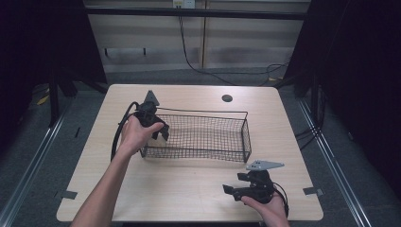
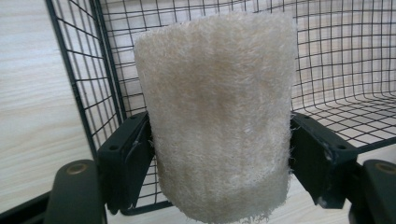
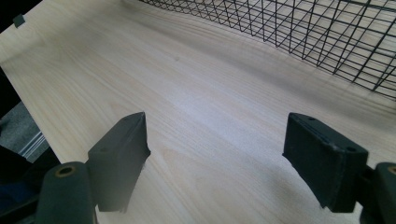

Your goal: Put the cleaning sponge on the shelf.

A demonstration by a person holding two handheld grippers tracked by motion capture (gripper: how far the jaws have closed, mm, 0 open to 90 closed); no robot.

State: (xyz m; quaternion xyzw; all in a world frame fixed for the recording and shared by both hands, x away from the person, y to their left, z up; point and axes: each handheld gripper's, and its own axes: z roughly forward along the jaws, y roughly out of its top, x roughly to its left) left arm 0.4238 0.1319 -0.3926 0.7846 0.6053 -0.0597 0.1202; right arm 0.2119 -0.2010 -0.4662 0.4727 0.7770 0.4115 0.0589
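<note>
A cream, fibrous loofah piece point(image 2: 219, 121) stands upright between the jaws of my left gripper point(image 2: 219, 154), which is shut on its two sides. Behind it is the black wire basket point(image 2: 88, 79). From above, my left gripper point(image 1: 158, 130) hangs over the left end of the basket point(image 1: 203, 113), its jaws pointing down inside the rim. My right gripper point(image 1: 232, 191) rests low near the table's front right, jaws spread wide and pointing left. In the right gripper view its jaws point(image 3: 215, 140) are open over bare wood, with the basket point(image 3: 303, 32) beyond.
The light wooden table point(image 1: 189, 184) has a round cable hole point(image 1: 227, 98) near its back edge. Dark curtains flank both sides. A cable loops from the left gripper past the basket's left end.
</note>
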